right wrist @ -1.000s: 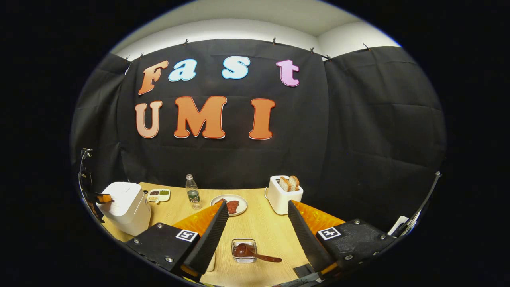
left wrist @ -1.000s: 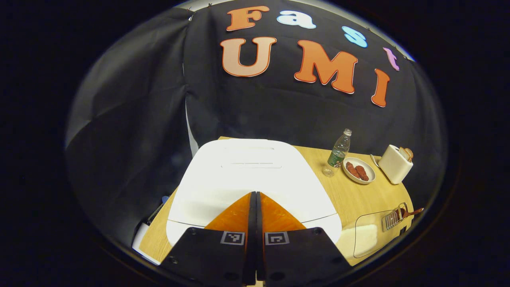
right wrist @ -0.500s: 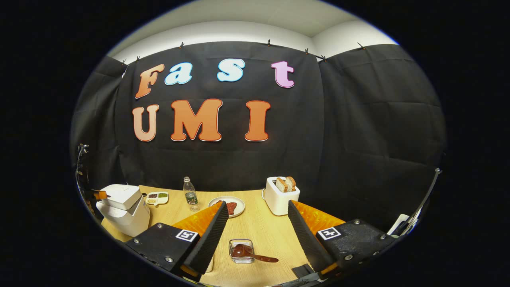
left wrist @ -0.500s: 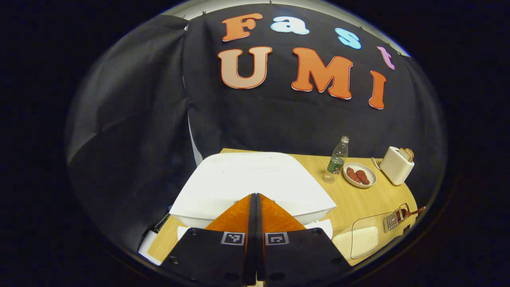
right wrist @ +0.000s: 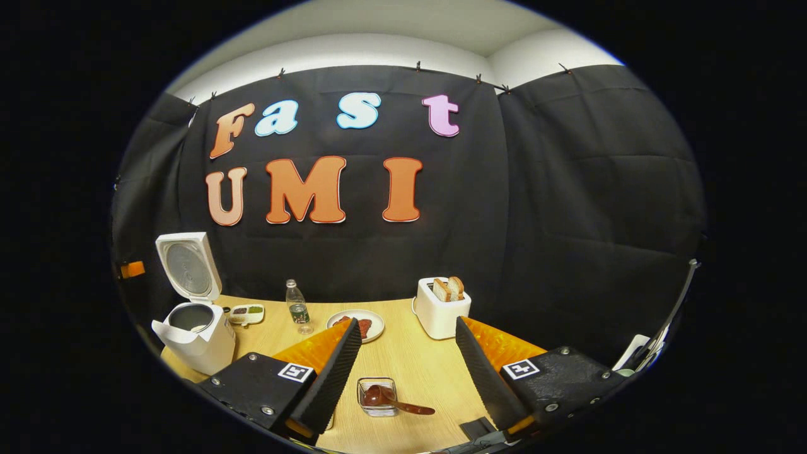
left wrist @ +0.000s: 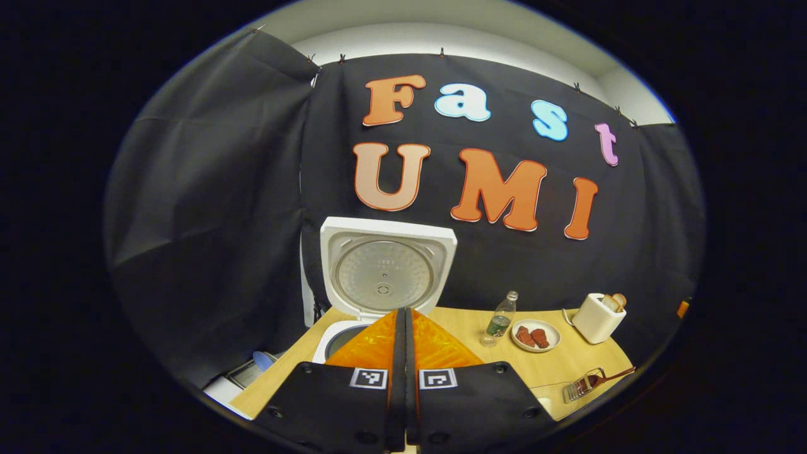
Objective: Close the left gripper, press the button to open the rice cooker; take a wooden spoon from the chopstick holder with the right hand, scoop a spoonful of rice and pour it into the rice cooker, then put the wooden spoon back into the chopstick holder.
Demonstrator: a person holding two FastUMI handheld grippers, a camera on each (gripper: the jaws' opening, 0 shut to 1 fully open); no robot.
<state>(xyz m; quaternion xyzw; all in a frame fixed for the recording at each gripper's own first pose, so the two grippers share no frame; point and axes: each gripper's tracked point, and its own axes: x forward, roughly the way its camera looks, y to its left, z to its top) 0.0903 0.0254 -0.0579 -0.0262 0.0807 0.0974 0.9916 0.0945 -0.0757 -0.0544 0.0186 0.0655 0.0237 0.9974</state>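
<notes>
The rice cooker (right wrist: pixel 194 334) stands at the lower left of the right gripper view on the tabletop (right wrist: pixel 416 372), its lid (right wrist: pixel 188 266) raised upright and the inner pot exposed. In the left gripper view the left claw (left wrist: pixel 404 328) is clenched, fingers pressed flat together on nothing, low in the frame in front of the cooker. The right claw (right wrist: pixel 408 343) is released, fingers wide apart. Between them, near the bottom centre, the wooden spoon (right wrist: pixel 394 401) lies in a small clear chopstick holder (right wrist: pixel 377 397), perhaps glass, handle pointing right.
</notes>
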